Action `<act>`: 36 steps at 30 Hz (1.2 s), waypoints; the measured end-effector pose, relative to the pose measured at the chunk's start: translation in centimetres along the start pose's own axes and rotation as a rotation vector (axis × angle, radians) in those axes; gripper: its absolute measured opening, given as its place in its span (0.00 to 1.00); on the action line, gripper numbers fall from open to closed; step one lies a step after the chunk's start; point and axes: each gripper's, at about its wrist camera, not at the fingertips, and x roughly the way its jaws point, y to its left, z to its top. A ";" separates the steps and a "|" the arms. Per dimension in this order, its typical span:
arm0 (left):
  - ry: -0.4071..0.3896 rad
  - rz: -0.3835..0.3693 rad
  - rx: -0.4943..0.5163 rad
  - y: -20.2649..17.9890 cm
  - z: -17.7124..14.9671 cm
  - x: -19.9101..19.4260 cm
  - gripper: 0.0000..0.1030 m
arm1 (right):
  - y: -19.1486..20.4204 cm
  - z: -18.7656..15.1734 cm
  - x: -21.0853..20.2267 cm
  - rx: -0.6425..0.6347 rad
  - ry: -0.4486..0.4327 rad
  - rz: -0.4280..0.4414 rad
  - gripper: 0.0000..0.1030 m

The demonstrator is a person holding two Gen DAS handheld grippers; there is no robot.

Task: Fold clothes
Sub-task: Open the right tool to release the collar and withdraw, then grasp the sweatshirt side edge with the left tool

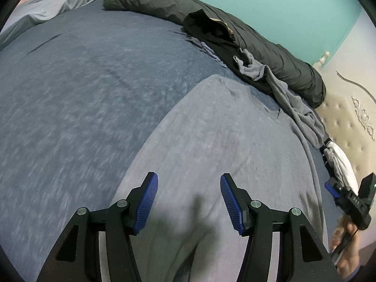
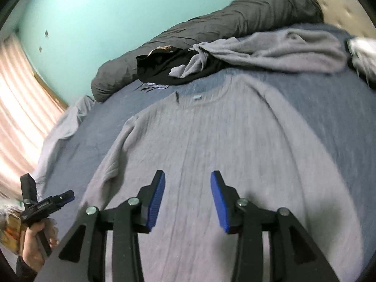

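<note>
A grey knitted sweater (image 2: 211, 141) lies spread flat on the bed (image 1: 82, 89), front or back up, its round ribbed neckline toward the far side and one sleeve running down along its left edge in the right wrist view; the knit looks soft and slightly fuzzy, with faint lengthwise ribs. The bed is covered by a blue-grey blanket (image 2: 317, 108) of a mottled, plush texture. Along the far edge of the bed lies a long, dark grey bolster-like roll of crinkled fabric (image 1: 164, 2), and against it a loose heap of clothes: a black garment (image 2: 164, 68), a second grey garment (image 2: 270, 47) crumpled and draped, and something white (image 2: 364, 54) at the end by the cream tufted headboard (image 1: 347, 117). No container shows in either view. The left hand-held gripper (image 1: 189, 202) hovers over the lower part of the sweater with its blue ribbed pads spread and nothing between them. The right hand-held gripper (image 2: 188, 199) is likewise above the sweater's body, its jaws apart and empty, not touching the knit. Each gripper shows at the edge of the other's view, held in a person's hand (image 2: 35, 242). The wall (image 2: 117, 11) behind is turquoise.
</note>
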 end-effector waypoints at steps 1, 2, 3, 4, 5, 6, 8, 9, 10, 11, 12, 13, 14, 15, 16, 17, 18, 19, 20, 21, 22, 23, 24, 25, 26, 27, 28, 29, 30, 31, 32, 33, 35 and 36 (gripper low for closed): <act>0.006 0.018 0.010 0.3 -0.4 -0.7 0.58 | 0.1 -0.6 -0.5 0.008 -0.009 0.008 0.40; 0.012 0.036 0.020 0.6 -0.9 -1.4 0.58 | 0.2 -1.2 -1.0 0.017 -0.017 0.021 0.40; 0.021 0.055 0.026 1.1 -1.4 -2.0 0.58 | 0.4 -1.7 -1.3 0.025 -0.022 0.035 0.40; 0.032 0.076 0.029 1.7 -1.8 -2.5 0.58 | 0.6 -2.1 -1.5 0.029 -0.023 0.051 0.40; 0.041 0.093 0.026 2.3 -2.3 -2.9 0.58 | 0.9 -2.4 -1.8 0.025 -0.028 0.064 0.40; 0.050 0.107 0.019 3.0 -2.6 -3.3 0.58 | 1.2 -2.8 -2.1 0.017 -0.039 0.076 0.41; 0.071 0.131 0.015 4.3 -3.6 -3.8 0.64 | 1.6 -3.6 -2.7 0.004 -0.058 0.100 0.45; 0.082 0.142 0.014 5.0 -4.0 -4.0 0.66 | 1.7 -4.1 -2.9 0.002 -0.067 0.115 0.48; 0.095 0.154 0.013 5.6 -4.5 -4.1 0.66 | 1.8 -4.5 -3.0 0.001 -0.074 0.129 0.48; 0.109 0.158 0.006 6.1 -4.9 -4.1 0.66 | 1.8 -5.0 -2.9 0.007 -0.075 0.139 0.48; 0.122 0.157 -0.004 6.7 -5.4 -4.0 0.66 | 1.7 -5.3 -2.8 0.015 -0.071 0.148 0.49; 0.131 0.155 -0.014 7.0 -5.7 -4.0 0.66 | 1.6 -5.3 -2.4 0.033 -0.059 0.159 0.49; 0.140 0.155 -0.020 7.2 -6.0 -3.9 0.66 | 1.5 -5.2 -2.3 0.049 -0.058 0.174 0.49; 0.150 0.159 -0.024 7.4 -6.3 -3.7 0.66 | 1.5 -5.1 -2.3 0.059 -0.071 0.187 0.49; 0.159 0.162 -0.023 7.5 -6.7 -3.6 0.66 | 1.5 -5.0 -2.4 0.066 -0.084 0.196 0.49; 0.166 0.160 -0.019 7.4 -7.0 -3.4 0.66 | 1.5 -5.0 -2.4 0.064 -0.095 0.195 0.49; 0.171 0.157 -0.014 7.3 -7.2 -3.3 0.66 | 1.6 -5.0 -2.4 0.060 -0.101 0.193 0.49; 0.177 0.154 -0.010 7.2 -7.5 -3.1 0.66 | 1.6 -5.1 -2.2 0.058 -0.099 0.194 0.49; 0.180 0.153 -0.003 7.0 -7.6 -2.9 0.66 | 1.5 -5.2 -2.0 0.060 -0.094 0.197 0.49; 0.183 0.155 0.004 6.8 -7.8 -2.7 0.66 | 1.4 -5.3 -1.8 0.062 -0.089 0.199 0.49; 0.188 0.156 0.015 6.6 -7.9 -2.4 0.66 | 1.2 -5.4 -1.6 0.067 -0.085 0.201 0.49; 0.193 0.157 0.022 6.4 -8.0 -2.1 0.66 | 1.0 -5.5 -1.3 0.079 -0.080 0.201 0.49; 0.197 0.153 0.023 6.4 -8.1 -1.9 0.64 | 0.7 -5.6 -1.1 0.091 -0.076 0.202 0.49; 0.201 0.147 0.022 6.3 -8.1 -1.6 0.63 | 0.5 -5.7 -0.9 0.103 -0.072 0.203 0.49; 0.206 0.144 0.021 6.2 -8.2 -1.3 0.61 | 0.3 -5.8 -0.7 0.112 -0.068 0.205 0.49; 0.212 0.143 0.023 6.0 -8.3 -1.0 0.56 | 0.2 -5.8 -0.6 0.118 -0.065 0.205 0.49; 0.220 0.142 0.027 5.9 -8.3 -0.7 0.52 | 0.1 -5.8 -0.6 0.121 -0.065 0.204 0.49; 0.224 0.145 0.035 5.9 -8.4 -0.5 0.45 | 0.0 -5.7 -0.6 0.123 -0.066 0.204 0.49; 0.227 0.150 0.044 5.8 -8.4 -0.3 0.41 | 0.0 -5.7 -0.6 0.124 -0.067 0.204 0.49; 0.230 0.154 0.053 5.7 -8.5 -0.1 0.40 | 0.0 -5.7 -0.6 0.126 -0.069 0.205 0.49; 0.232 0.156 0.060 5.6 -8.5 -0.1 0.34 | -0.1 -5.6 -0.6 0.127 -0.070 0.205 0.49; 0.234 0.157 0.066 5.6 -8.5 0.0 0.27 | -0.1 -5.6 -0.5 0.129 -0.072 0.205 0.49; 0.237 0.154 0.074 5.6 -8.4 0.0 0.20 | -0.1 -5.7 -0.4 0.130 -0.069 0.204 0.49; 0.238 0.152 0.076 5.7 -8.3 -0.2 0.15 | -0.1 -5.8 -0.3 0.130 -0.066 0.202 0.49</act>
